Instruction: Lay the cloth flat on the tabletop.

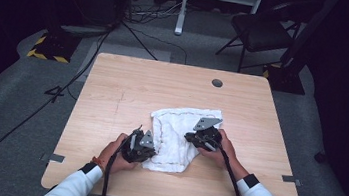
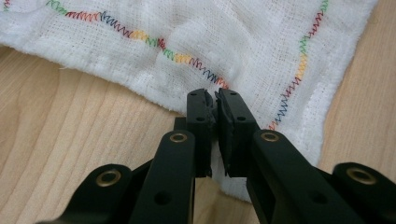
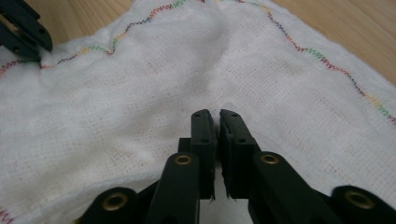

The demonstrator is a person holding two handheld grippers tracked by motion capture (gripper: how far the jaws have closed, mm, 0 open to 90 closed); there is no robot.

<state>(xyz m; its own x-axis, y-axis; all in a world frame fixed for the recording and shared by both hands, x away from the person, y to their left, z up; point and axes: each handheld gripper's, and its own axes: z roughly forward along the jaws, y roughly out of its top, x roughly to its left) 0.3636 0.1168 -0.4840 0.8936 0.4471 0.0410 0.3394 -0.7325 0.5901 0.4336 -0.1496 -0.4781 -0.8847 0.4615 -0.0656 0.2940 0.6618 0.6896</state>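
Observation:
A white woven cloth (image 1: 179, 121) with multicoloured zigzag stitching along its hem lies rumpled on the wooden table (image 1: 123, 86). My left gripper (image 1: 152, 149) is at the cloth's near left edge. In the left gripper view it (image 2: 215, 95) is shut on the hem of the cloth (image 2: 233, 42), and white fabric shows between the jaws. My right gripper (image 1: 189, 138) rests on the cloth's right side. In the right gripper view it (image 3: 215, 114) is shut on a small pinch of the cloth (image 3: 140, 107). The left gripper's jaws (image 3: 23, 28) show at that view's top left.
A round cable hole (image 1: 217, 82) sits near the table's far edge. Tape strips (image 1: 56, 157) mark the near side edges. On the floor beyond the table stand a black chair (image 1: 264, 31) and a white stand, with cables (image 1: 63, 84) running past.

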